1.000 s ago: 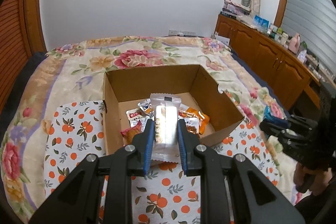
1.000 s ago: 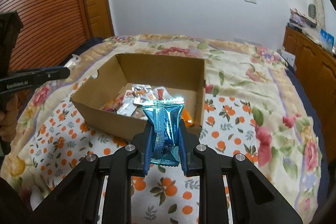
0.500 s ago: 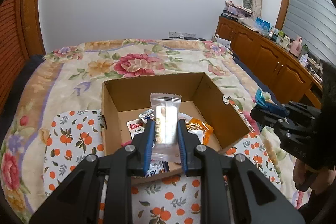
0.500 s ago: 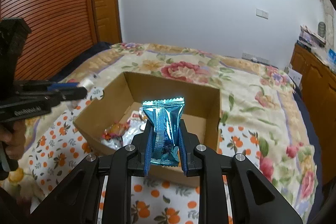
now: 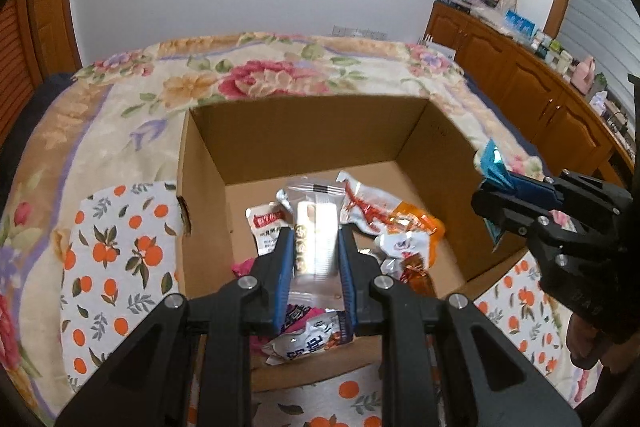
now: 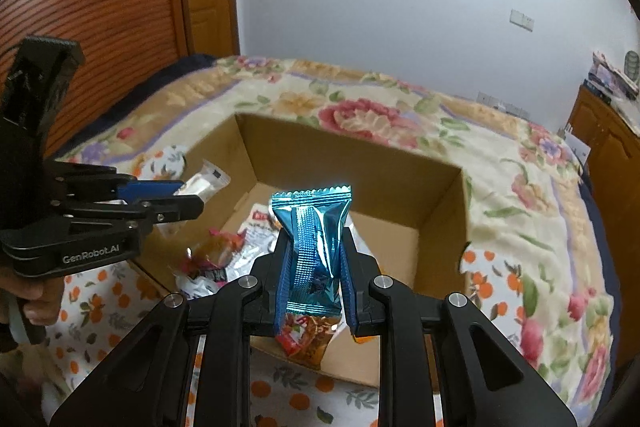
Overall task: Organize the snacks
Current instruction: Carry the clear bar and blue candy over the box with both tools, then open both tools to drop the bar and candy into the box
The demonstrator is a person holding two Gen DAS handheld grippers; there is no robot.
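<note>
Both grippers have advanced from short of the cardboard box to above its open top; judged ready for drop-off. Box sits on the bed, holding a loose pile of packets across its floor. Left gripper clenches a clear packet; right gripper clenches a blue packet.

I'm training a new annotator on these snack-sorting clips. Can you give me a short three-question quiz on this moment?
1. What does the left gripper hold?
2. True or false: the right gripper is empty.
3. Where do the loose snacks lie: (a) in the cardboard box, (b) on the bedspread?

Key:
1. A clear-wrapped snack bar.
2. False; it grips a blue foil packet.
3. (a).
</note>
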